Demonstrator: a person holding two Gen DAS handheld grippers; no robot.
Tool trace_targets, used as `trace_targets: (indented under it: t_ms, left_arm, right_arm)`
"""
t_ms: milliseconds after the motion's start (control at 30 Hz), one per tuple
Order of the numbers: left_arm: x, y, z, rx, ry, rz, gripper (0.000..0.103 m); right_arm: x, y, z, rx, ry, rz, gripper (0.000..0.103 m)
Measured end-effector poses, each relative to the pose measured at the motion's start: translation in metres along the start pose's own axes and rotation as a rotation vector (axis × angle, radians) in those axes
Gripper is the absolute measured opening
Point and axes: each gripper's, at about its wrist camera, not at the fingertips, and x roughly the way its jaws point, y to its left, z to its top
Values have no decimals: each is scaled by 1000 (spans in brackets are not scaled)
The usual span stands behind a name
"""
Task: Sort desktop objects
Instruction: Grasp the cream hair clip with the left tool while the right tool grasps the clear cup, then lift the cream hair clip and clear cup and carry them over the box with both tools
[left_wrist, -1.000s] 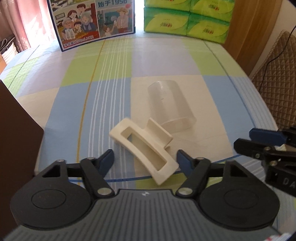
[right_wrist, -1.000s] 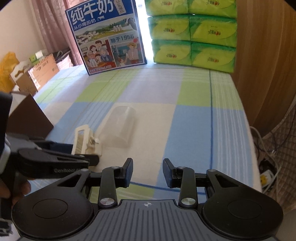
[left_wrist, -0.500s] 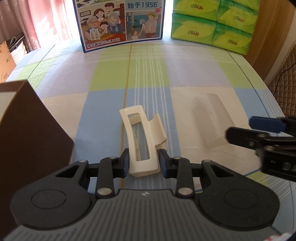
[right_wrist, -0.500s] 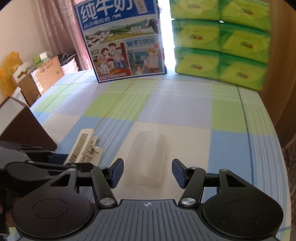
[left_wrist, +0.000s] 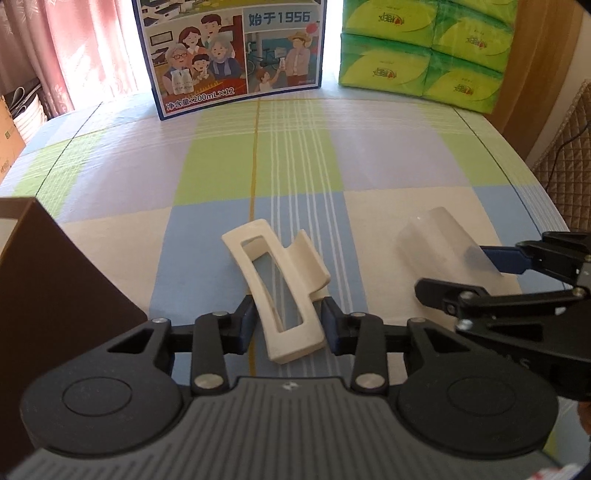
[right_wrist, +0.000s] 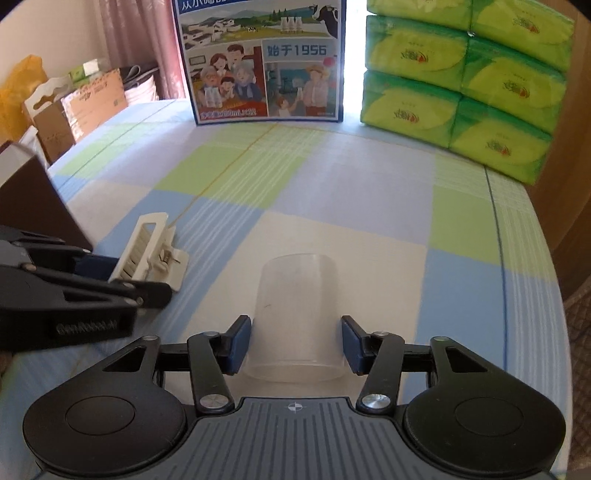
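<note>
Checked tabletop (left_wrist: 388, 155): left gripper (left_wrist: 287, 325) jaws, opening, pinch a cream hair claw (left_wrist: 275, 291); right gripper (right_wrist: 295, 345) jaws close around a clear cup (right_wrist: 297, 314).

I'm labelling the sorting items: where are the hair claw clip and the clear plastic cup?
hair claw clip (left_wrist: 274, 280), left wrist view, on its cream frame.
clear plastic cup (right_wrist: 297, 306), right wrist view, on its side wall.

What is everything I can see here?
hair clip: one, cream, mid-table, between the left jaws
plastic cup: one, clear, on its side, right of clip
milk box: one, blue, far edge
tissue packs: several, green, stacked far right
brown box: one, dark, near left
tablecloth: one, checked blue-green-cream, covers table
left hand-held gripper: one, black, jaws opening, pads on clip
right hand-held gripper: one, black, jaws closing, cup between
</note>
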Motion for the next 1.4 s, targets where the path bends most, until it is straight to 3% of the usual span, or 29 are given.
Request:
trace_targets:
  t_ms: [167, 400, 833, 1000, 1133, 1400]
  left_arm:
    - [-17, 0, -22, -4, 13, -41, 32]
    - [-55, 0, -77, -10, 66, -94, 28]
    - [-124, 2, -156, 46, 184, -95, 28]
    - [-137, 3, -176, 27, 163, -80, 29]
    - [-136, -3, -181, 17, 120, -56, 47]
    - [-129, -8, -177, -8, 74, -34, 39]
  right_arm:
    - [-24, -5, -29, 33, 20, 24, 49]
    - [-55, 5, -68, 35, 57, 67, 49]
    - [-103, 54, -125, -49, 143, 139, 49]
    - [-107, 61, -138, -68, 140, 129, 50]
    - [-105, 64, -137, -66, 138, 114, 62]
    - [-100, 71, -135, -73, 106, 81, 67]
